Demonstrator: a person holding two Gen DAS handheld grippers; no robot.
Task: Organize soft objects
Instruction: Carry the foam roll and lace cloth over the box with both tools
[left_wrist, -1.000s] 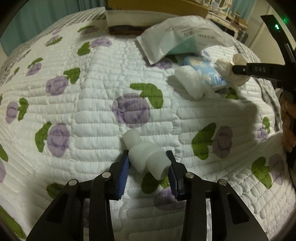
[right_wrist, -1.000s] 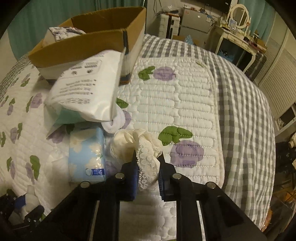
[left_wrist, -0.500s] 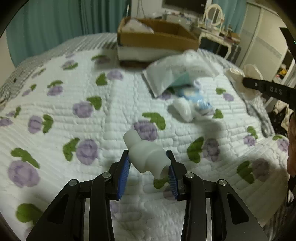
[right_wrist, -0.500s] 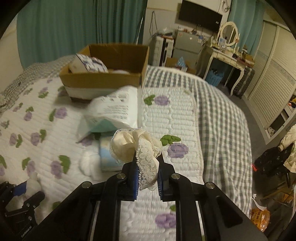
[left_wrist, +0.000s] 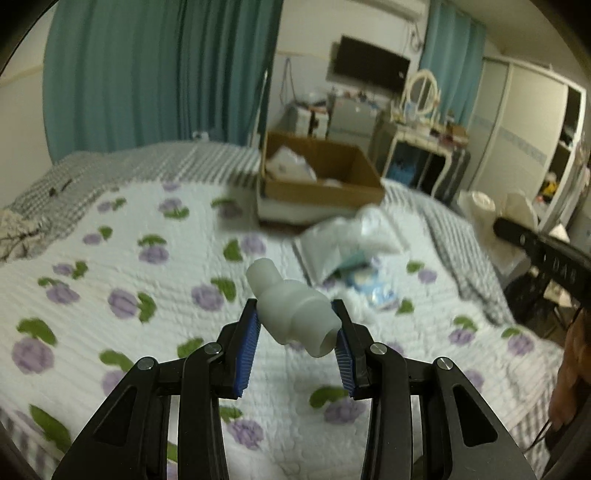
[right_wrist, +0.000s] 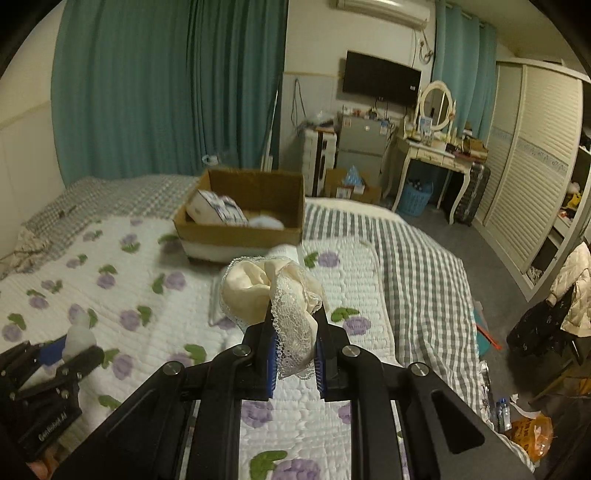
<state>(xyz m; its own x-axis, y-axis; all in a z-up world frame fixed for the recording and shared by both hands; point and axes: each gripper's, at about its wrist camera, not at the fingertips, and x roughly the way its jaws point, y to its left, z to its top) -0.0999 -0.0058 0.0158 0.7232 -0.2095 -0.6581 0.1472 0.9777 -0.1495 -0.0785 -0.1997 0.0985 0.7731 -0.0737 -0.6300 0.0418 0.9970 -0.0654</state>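
Your left claw (left_wrist: 295, 334) grips a white foam piece (left_wrist: 291, 308) above the bed (left_wrist: 110, 258); your right claw (right_wrist: 295, 350) pinches lace cloth (right_wrist: 273, 291), the box (right_wrist: 240, 225) ahead of both.

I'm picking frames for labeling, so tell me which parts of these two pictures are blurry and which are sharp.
Left wrist view: the left gripper and its white foam piece are sharp; the quilt and box smear. Right wrist view: the right gripper and lace cloth are crisp, the room fairly clear, the quilt's left side soft.
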